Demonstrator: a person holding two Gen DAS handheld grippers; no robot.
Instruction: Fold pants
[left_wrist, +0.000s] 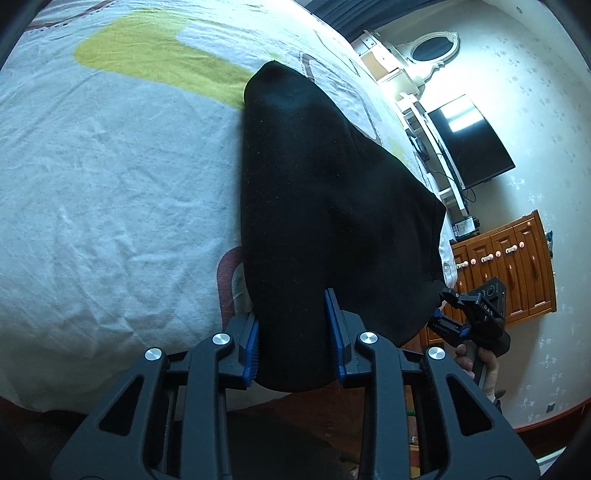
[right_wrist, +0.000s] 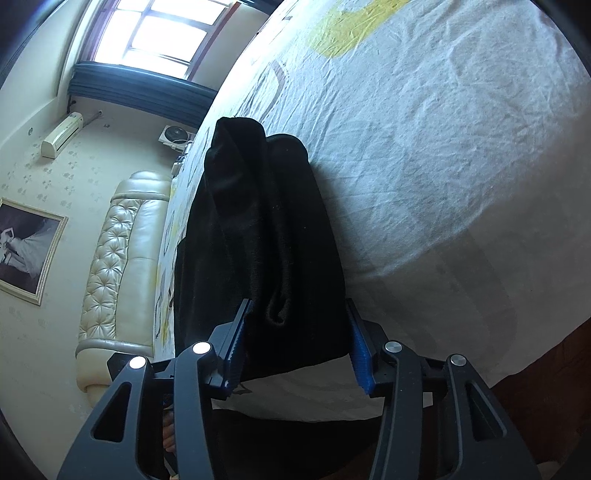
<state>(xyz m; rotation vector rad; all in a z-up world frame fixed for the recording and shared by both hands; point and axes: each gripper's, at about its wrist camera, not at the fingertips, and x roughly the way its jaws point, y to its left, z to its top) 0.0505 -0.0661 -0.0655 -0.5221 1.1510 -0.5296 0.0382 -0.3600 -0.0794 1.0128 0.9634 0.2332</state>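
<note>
**Black pants on the bed, both grippers spread around the near edge**

Left wrist view: the left gripper (left_wrist: 295, 332) sits at 6 o'clock with its jaws set wide apart, blue pads facing each other. The near end of the black pants (left_wrist: 332, 206) lies in the gap between them; the cloth fills the gap, but I cannot tell whether either pad touches it. The pants stretch from the gripper up toward 12 o'clock, narrowing to a rounded end, and lie on the wrinkled white bedsheet (left_wrist: 110, 192). A yellow patch (left_wrist: 155, 55) of the sheet's print shows at 11 o'clock. At 4 o'clock the right gripper (left_wrist: 448, 308) meets the corner of the pants; whether it is spread or closed is not clear from here. A hand (left_wrist: 476, 363) holds its handle. At 3 o'clock a dark television (left_wrist: 469, 144) hangs on the wall, with a wooden cabinet (left_wrist: 506, 269) below it toward 4 o'clock.

Right wrist view: the right gripper (right_wrist: 299, 339) is at 6 o'clock, jaws wide, with the bunched edge of the pants (right_wrist: 258, 229) between the pads and unpinched. The pants run up toward 11 o'clock along the bedsheet (right_wrist: 443, 147). A cream tufted headboard (right_wrist: 122, 258) stands at 9 o'clock, a framed picture (right_wrist: 26, 251) further out at 9, and a bright window (right_wrist: 159, 29) at 11 o'clock.
</note>
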